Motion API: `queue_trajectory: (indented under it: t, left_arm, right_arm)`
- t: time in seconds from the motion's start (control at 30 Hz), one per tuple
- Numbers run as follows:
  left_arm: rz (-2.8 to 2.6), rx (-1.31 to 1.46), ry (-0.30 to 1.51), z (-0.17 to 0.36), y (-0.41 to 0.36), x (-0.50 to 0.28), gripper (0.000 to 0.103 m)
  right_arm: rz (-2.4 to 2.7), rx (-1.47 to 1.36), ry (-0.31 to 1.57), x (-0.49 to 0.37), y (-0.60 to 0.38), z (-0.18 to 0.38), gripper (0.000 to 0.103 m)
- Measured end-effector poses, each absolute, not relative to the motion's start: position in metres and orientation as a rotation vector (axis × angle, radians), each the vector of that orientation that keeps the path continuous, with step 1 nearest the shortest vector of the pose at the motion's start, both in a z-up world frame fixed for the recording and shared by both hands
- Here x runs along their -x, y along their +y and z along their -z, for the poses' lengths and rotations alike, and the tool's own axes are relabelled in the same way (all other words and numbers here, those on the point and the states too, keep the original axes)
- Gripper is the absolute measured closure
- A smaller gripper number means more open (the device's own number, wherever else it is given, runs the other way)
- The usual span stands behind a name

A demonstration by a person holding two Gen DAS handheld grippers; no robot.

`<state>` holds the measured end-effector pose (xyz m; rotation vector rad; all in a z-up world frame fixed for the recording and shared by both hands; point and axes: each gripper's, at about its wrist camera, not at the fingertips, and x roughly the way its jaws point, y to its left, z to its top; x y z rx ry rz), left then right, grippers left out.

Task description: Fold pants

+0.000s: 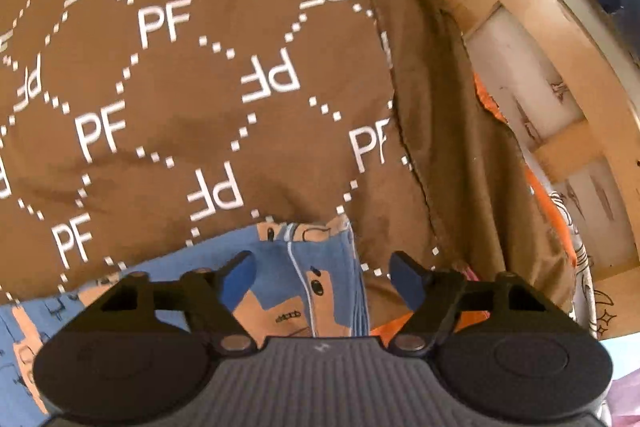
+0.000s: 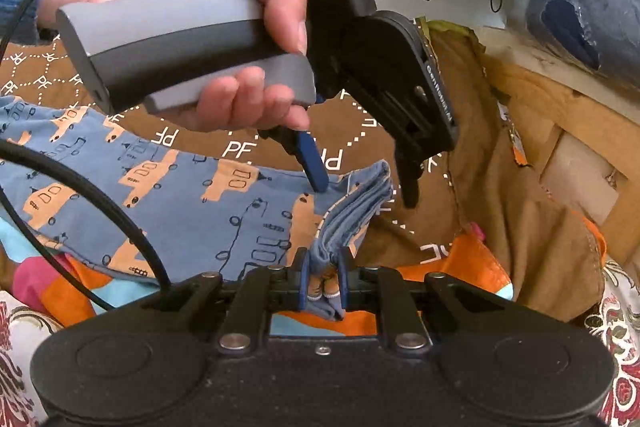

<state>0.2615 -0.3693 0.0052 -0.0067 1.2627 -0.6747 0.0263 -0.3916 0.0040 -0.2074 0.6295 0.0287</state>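
The pants [image 2: 168,203], blue cotton printed with orange vehicles, lie across the middle and left of the right wrist view on a brown cloth [image 1: 180,75] marked with white letters; in the left wrist view they show only along the lower edge. They look light, thin and limp, so they will likely sag, crease and drag on the cloth rather than hold a shape. At the lower centre of the right wrist view the right gripper [image 2: 323,287] is pinched narrow on a bunched corner of the fabric, several layers gathered between its pads. The left gripper [image 2: 360,187], held in a hand [image 2: 180,11] at the upper left of that view, hangs spread over the same end of the garment, one blue pad touching or nearly touching the fabric and nothing clamped between its jaws. A good hold is probably the stacked hem edge beside the right gripper's grip, where the thickness gives the pads something to bite; a single layer could slip free.
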Motion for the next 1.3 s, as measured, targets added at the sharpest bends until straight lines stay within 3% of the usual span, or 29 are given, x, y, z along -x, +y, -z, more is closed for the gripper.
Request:
queue_trajectory:
  t: [0.1,0.27,0.33,0.4,0.53,0.63,0.7,0.8,0.83,0.87,1.3]
  left_arm:
    - [0.663,0.016,1.273,-0.002,-0.369,-0.263,0.036]
    - [0.678,0.037,1.254,-0.008,-0.368,-0.26,0.039]
    - [0.679,0.013,1.242,-0.009,-0.371,-0.258,0.06]
    - [0.647,-0.026,1.23,-0.008,-0.376,-0.258,0.072]
    - [0.648,0.023,1.23,-0.008,-0.371,-0.261,0.084]
    - [0.658,0.041,1.221,-0.009,-0.363,-0.26,0.088]
    - [0.662,0.077,1.228,-0.009,-0.356,-0.262,0.089]
    - [0.671,0.121,1.229,-0.009,-0.341,-0.261,0.09]
    - [0.671,0.139,1.227,-0.01,-0.335,-0.26,0.09]
    - [0.666,0.155,1.227,-0.011,-0.332,-0.26,0.091]
    - [0.679,0.362,1.148,-0.042,-0.193,-0.237,0.091]
  right_arm:
    - [-0.026,0.201,0.635,-0.03,-0.395,-0.005,0.087]
    - [-0.036,0.2,0.64,-0.031,-0.395,-0.004,0.087]
    - [-0.036,0.197,0.641,-0.031,-0.396,-0.005,0.087]
    - [-0.035,0.196,0.641,-0.032,-0.397,-0.004,0.087]
    - [-0.023,0.166,0.651,-0.033,-0.403,-0.004,0.079]
    - [-0.008,0.144,0.652,-0.034,-0.407,-0.004,0.066]
    - [-0.007,0.132,0.651,-0.036,-0.409,-0.002,0.063]
    - [-0.009,0.116,0.645,-0.04,-0.411,0.0,0.07]
    - [-0.015,0.107,0.632,-0.041,-0.412,-0.001,0.083]
    - [-0.02,0.105,0.622,-0.041,-0.412,-0.002,0.087]
    - [-0.279,0.186,0.517,-0.02,-0.324,-0.021,0.088]
